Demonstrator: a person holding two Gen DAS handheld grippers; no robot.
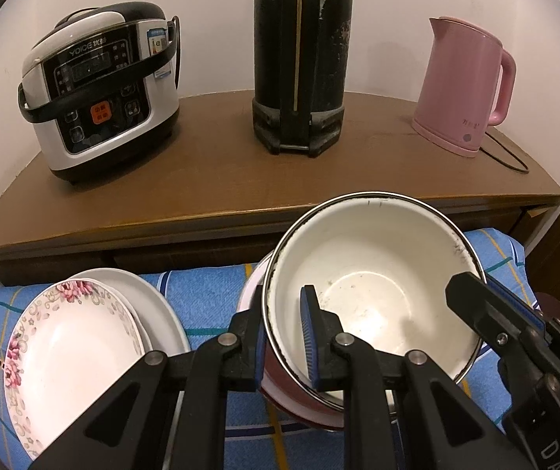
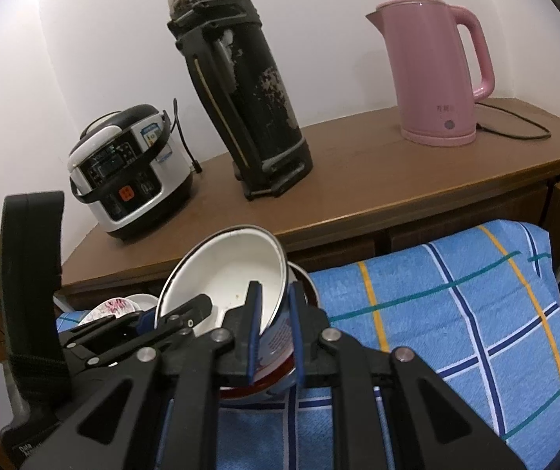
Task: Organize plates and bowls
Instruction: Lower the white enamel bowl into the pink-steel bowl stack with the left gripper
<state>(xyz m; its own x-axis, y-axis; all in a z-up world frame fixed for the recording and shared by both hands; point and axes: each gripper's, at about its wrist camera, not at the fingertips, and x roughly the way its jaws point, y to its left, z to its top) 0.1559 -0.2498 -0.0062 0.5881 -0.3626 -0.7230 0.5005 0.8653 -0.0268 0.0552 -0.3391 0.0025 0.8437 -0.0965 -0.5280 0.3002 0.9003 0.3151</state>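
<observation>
With the left gripper point(image 1: 285, 337) and right gripper point(image 2: 274, 337) each clamped on opposite rims of the enamel bowl point(image 1: 374, 286), held tilted above the checked cloth point(image 2: 456, 313), keep both level while lowering.

Black cylindrical flask point(image 1: 303, 58): its top is cut off by the upper edge of my left view.
Plain white plate point(image 1: 162, 305): mostly covered by the floral-rimmed white plate point(image 1: 64, 352) lying on it; only its right rim shows.
Floral-rimmed plate, lower part: hidden behind my left gripper's point(image 1: 285, 346) black linkage.
White enamel bowl point(image 1: 374, 286): its near wall is hidden behind my fingers in both views.
Dish under the bowl: only a dark red edge point(image 1: 299, 411) shows; I cannot tell what it is.
Black-and-white rice cooker point(image 2: 127, 180): its panel lettering is too small to read in my right view.
Pink electric kettle point(image 2: 436, 74): the mark on its body is too blurred to read.
</observation>
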